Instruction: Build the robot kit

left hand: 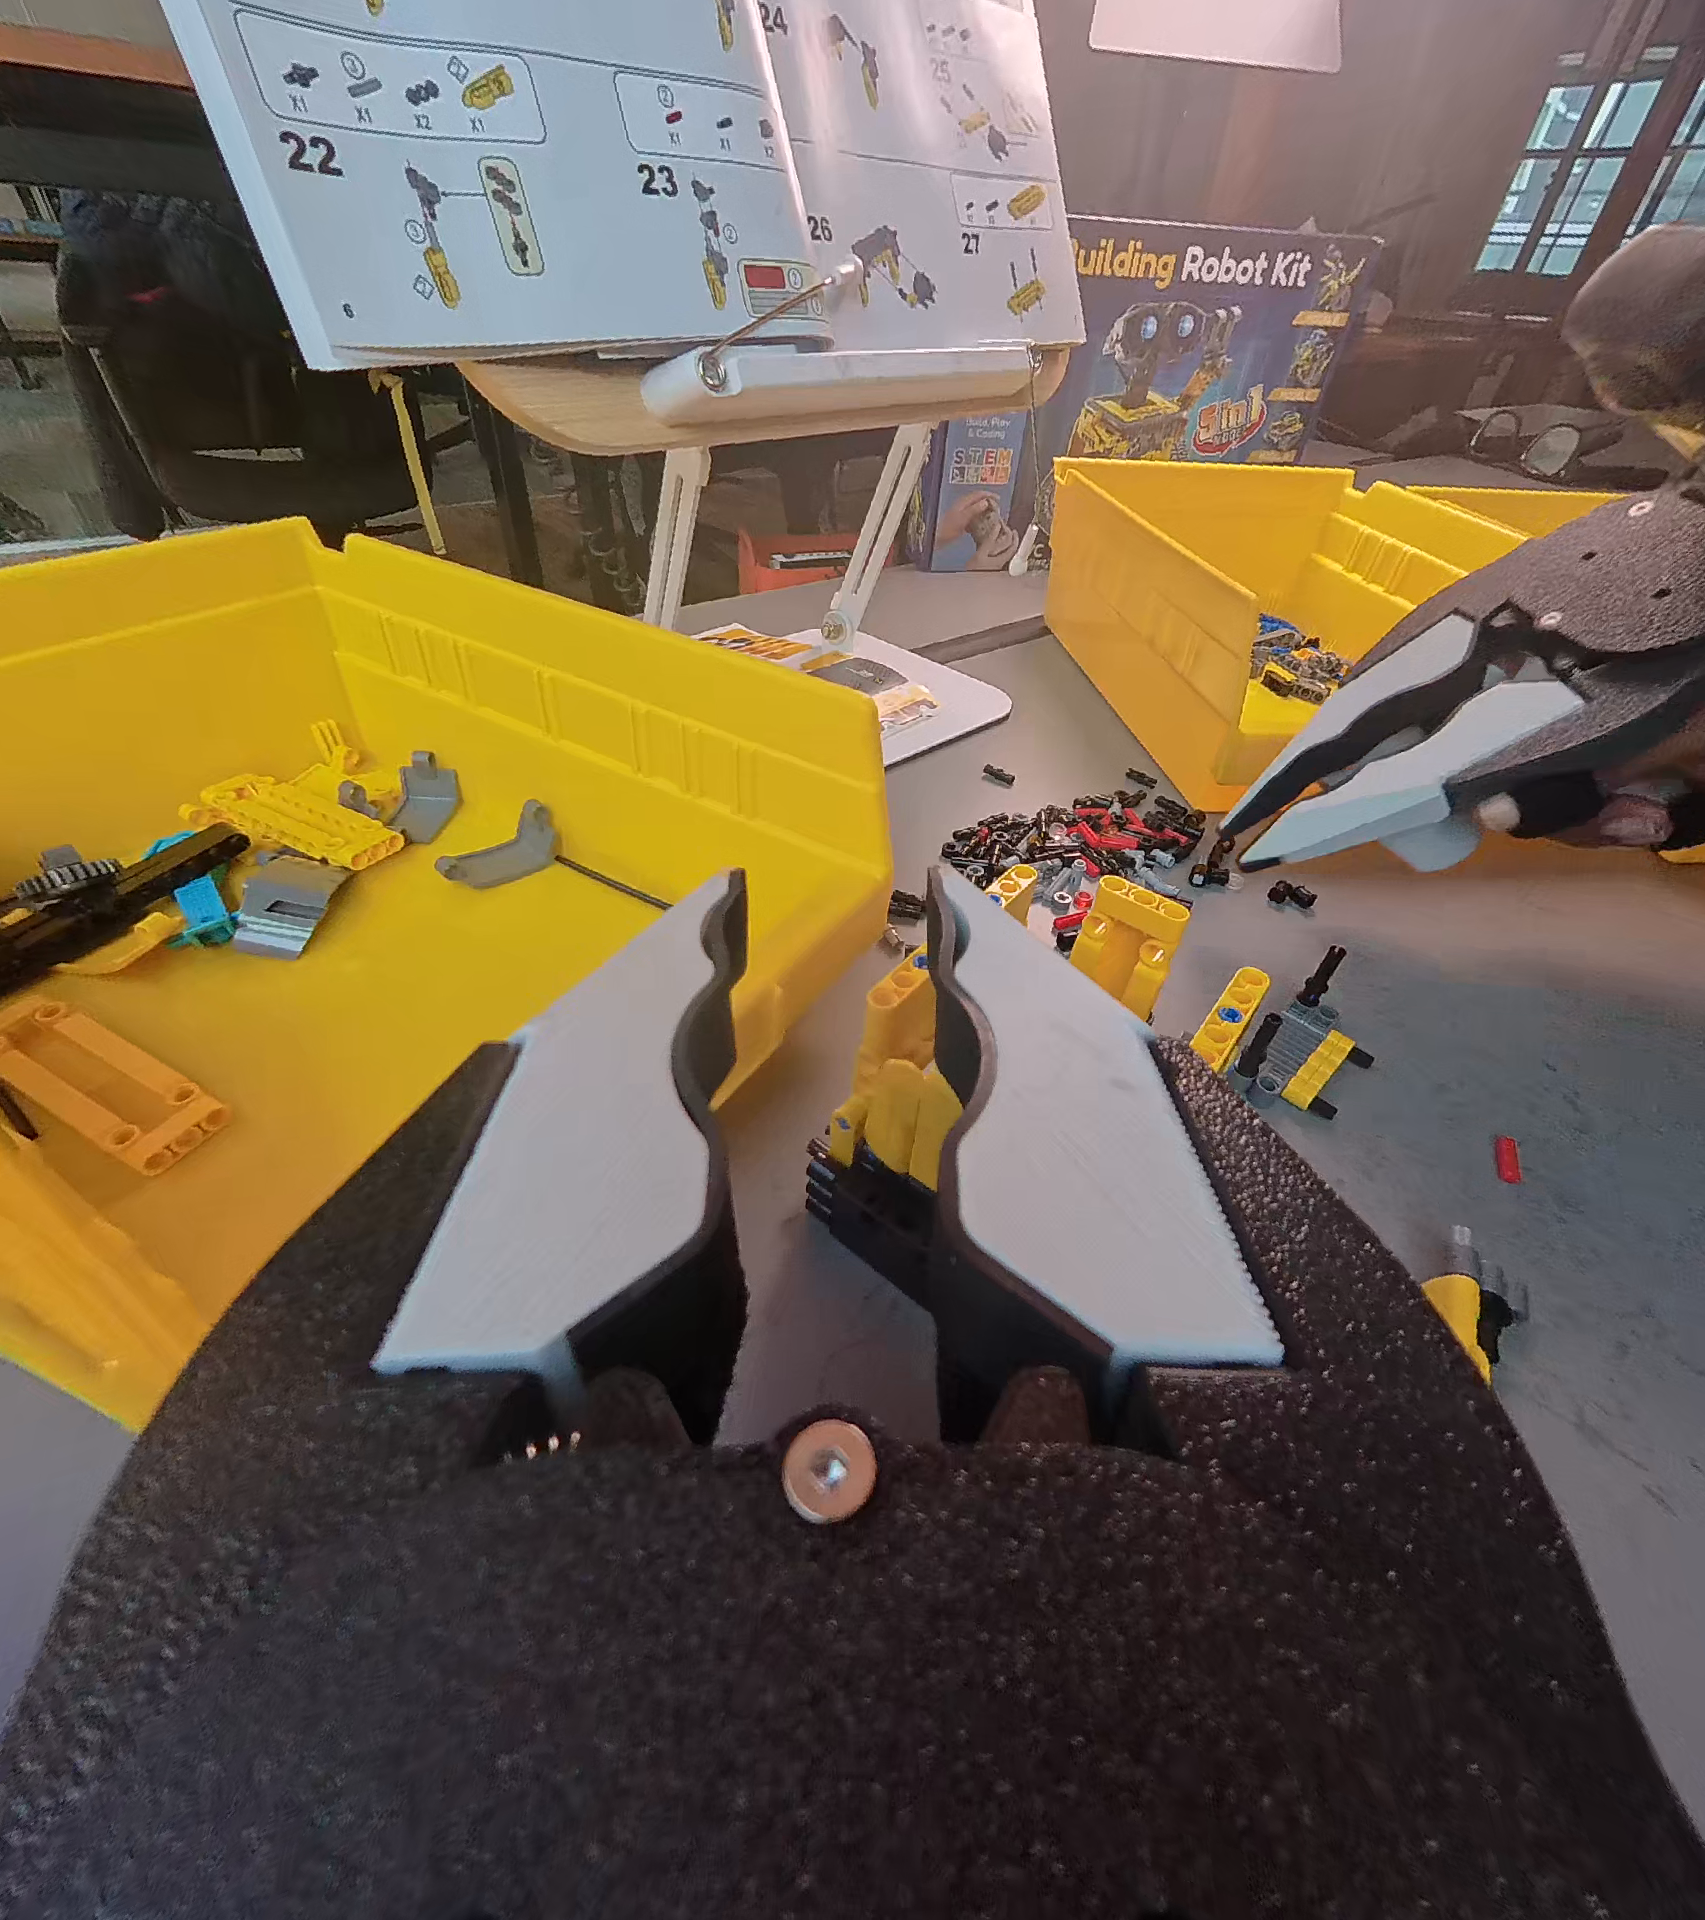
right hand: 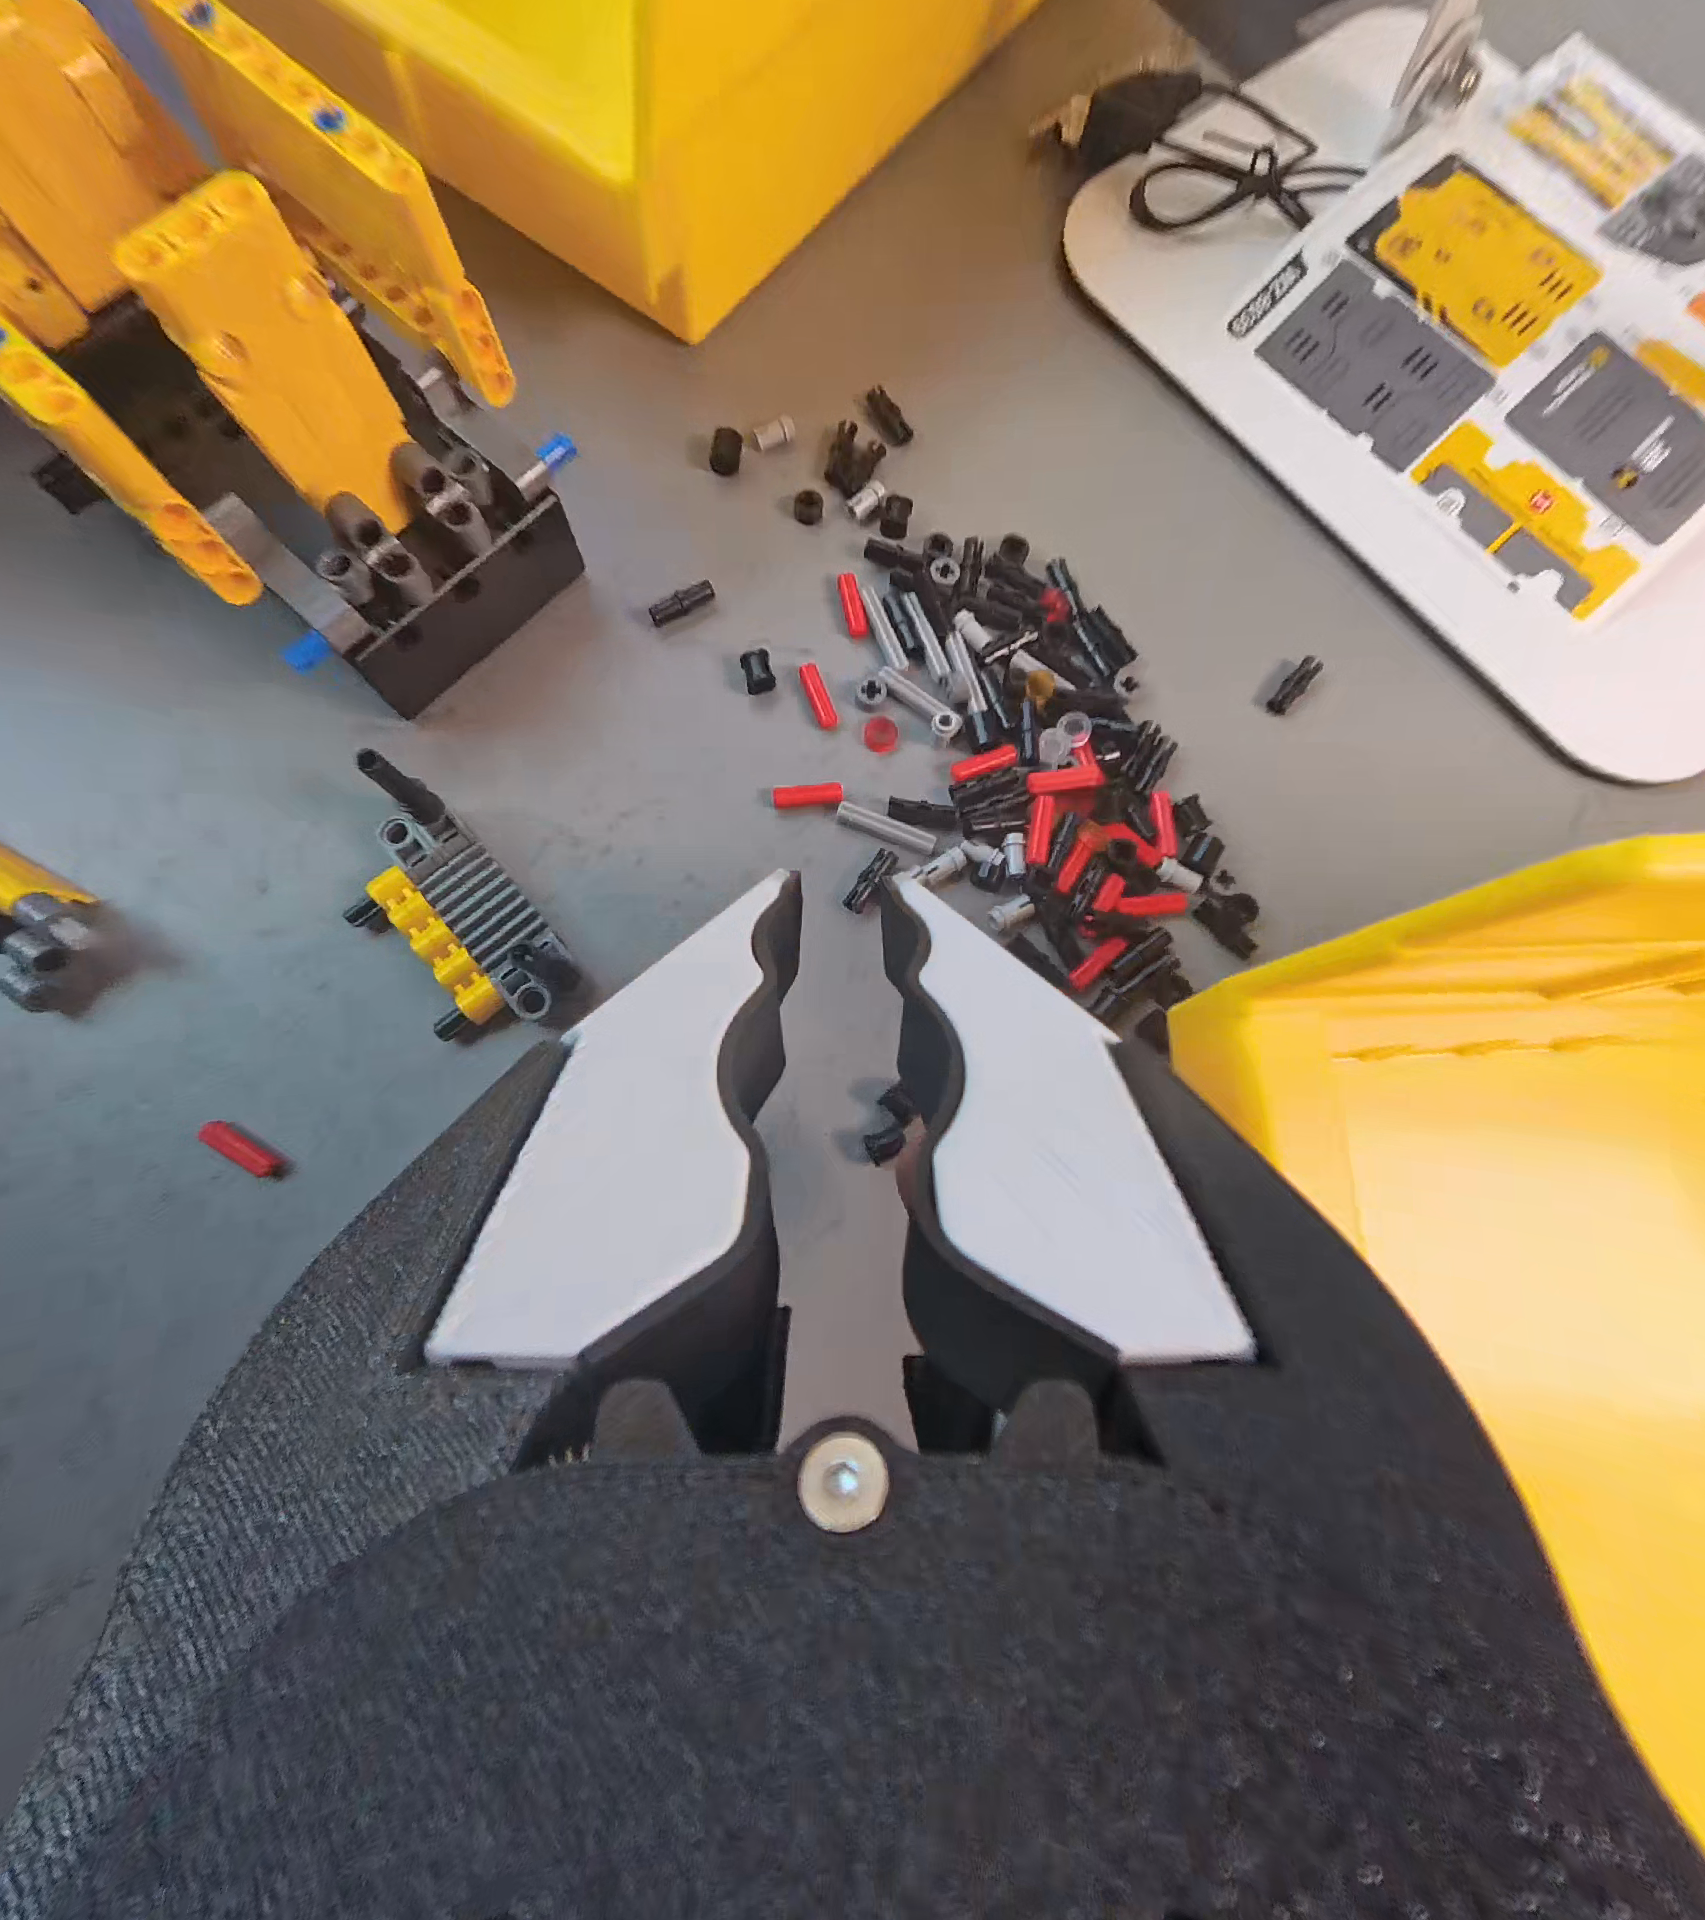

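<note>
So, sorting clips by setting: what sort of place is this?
Likely a workshop or lab bench set up for toy-kit building: yellow parts bins, a propped instruction booklet, and a pile of small connector pins.

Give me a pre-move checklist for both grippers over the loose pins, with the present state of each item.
1. Right gripper open: ok, a gap shows between its fingers.
2. Right gripper empty: ok, only grey table shows between the fingers.
3. Right tips at the pile of pins: ok, they sit at its near edge, beside a black pin.
4. Left gripper open and empty: ok, it holds nothing.
5. Yellow model free: ok, it stands under the left fingers, ungripped.
6. Tips clear of the table: cannot tell.
7. Yellow bin clear of the right gripper: ok, close alongside, not touching.
</note>
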`<state>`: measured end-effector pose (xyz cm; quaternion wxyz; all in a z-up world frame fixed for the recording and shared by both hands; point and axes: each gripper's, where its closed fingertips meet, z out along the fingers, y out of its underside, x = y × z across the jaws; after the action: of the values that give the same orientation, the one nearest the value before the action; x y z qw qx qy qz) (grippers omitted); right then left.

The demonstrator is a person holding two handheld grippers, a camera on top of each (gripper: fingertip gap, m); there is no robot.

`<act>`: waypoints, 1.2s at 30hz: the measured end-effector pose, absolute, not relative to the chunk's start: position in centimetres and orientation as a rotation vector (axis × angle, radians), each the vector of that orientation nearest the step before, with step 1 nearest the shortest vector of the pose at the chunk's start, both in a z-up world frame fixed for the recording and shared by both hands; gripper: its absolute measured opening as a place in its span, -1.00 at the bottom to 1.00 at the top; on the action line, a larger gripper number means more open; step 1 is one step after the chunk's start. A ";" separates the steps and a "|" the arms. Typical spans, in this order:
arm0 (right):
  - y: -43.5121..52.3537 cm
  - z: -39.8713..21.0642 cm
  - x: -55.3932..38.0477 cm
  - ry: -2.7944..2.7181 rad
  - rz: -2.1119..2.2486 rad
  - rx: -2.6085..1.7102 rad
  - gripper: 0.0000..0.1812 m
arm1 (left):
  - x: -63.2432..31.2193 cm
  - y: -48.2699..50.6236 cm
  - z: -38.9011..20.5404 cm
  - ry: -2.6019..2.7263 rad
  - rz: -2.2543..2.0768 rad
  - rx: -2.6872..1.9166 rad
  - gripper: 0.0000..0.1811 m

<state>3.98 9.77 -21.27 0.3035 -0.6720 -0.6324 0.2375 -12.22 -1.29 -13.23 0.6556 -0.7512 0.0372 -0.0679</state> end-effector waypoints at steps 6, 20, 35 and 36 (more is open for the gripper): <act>10.1 -23.9 4.0 -1.682 0.525 -1.879 -0.87 | -12.5 -1.5 -12.8 0.076 -0.167 -1.689 -0.64; 10.5 -24.0 3.3 -1.696 0.550 -1.917 -0.96 | -12.6 -1.5 -13.0 0.067 -0.188 -1.699 -0.64; -0.4 -23.2 8.4 -2.254 0.738 -1.381 -0.96 | -12.3 -1.2 -14.2 0.097 -0.141 -1.748 -0.64; -0.4 -23.4 8.5 -2.259 0.733 -1.392 -0.96 | -12.3 -1.2 -14.2 0.105 -0.127 -1.749 -0.64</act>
<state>8.49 -0.39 -23.43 0.1930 -0.4962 -0.8052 0.2612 -12.32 -1.18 -14.20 0.6384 -0.7663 0.0460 -0.0556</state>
